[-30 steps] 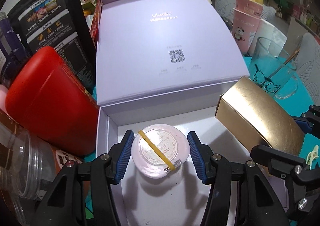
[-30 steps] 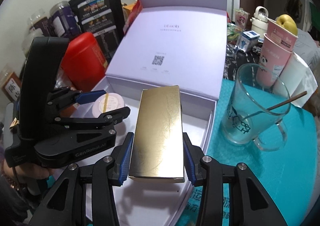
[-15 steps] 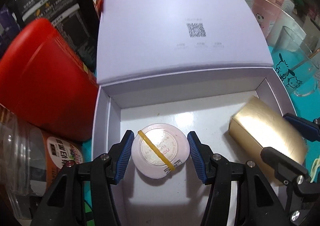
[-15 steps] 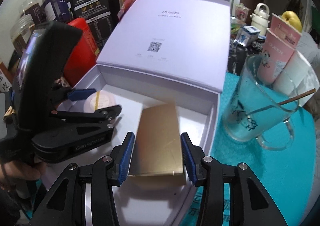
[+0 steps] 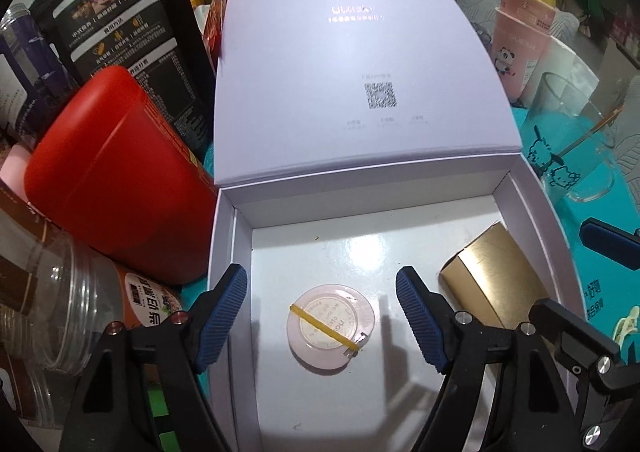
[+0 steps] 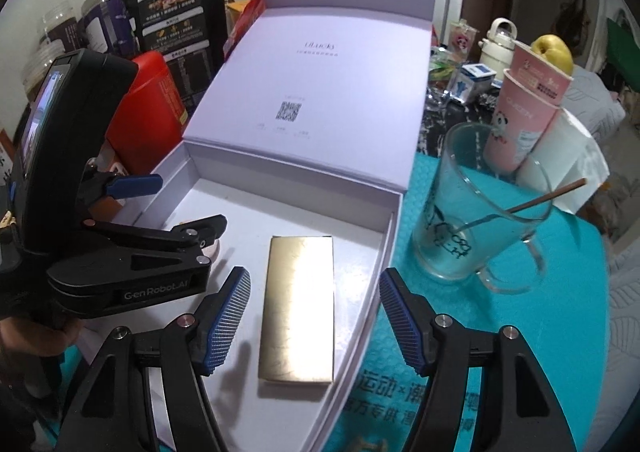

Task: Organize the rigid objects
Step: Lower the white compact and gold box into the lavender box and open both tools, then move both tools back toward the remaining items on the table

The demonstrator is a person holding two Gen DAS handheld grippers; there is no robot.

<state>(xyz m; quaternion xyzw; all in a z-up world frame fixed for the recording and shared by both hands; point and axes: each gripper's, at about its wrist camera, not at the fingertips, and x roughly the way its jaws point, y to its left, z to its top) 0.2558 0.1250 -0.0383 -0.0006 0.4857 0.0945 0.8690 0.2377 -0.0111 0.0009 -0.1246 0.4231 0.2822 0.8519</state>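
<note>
Left claw (image 5: 322,316) jaws opening, pads clear of the pink round tin (image 5: 332,328). Tin lies flat on the floor of the white gift box (image 5: 224,236), lid up, a yellow rubber band (image 5: 320,322) running diagonally across it. It sits between the two blue pads, a gap on each side, not gripped.

Right claw (image 6: 314,316) jaws also opening. Gold carton (image 6: 298,310) lies flat on the box floor between its pads, touching neither. Long axis runs straight away from the claw, near end by the front wall, far end toward the hinge. It sits closer to the box's right wall than to the tin. From the left wrist view the carton (image 5: 492,276) is just right of the tin, angled, apart from it.

Box lid (image 6: 320,92) hinged back, lying open behind, QR code (image 5: 380,95) on its inner face.

Left of the box: red canister (image 5: 116,188), clear plastic jar (image 5: 80,316). Right, on the teal bench cover (image 6: 552,324): glass mug (image 6: 480,220) with a stick in it, pink cup (image 6: 520,120) further back.
</note>
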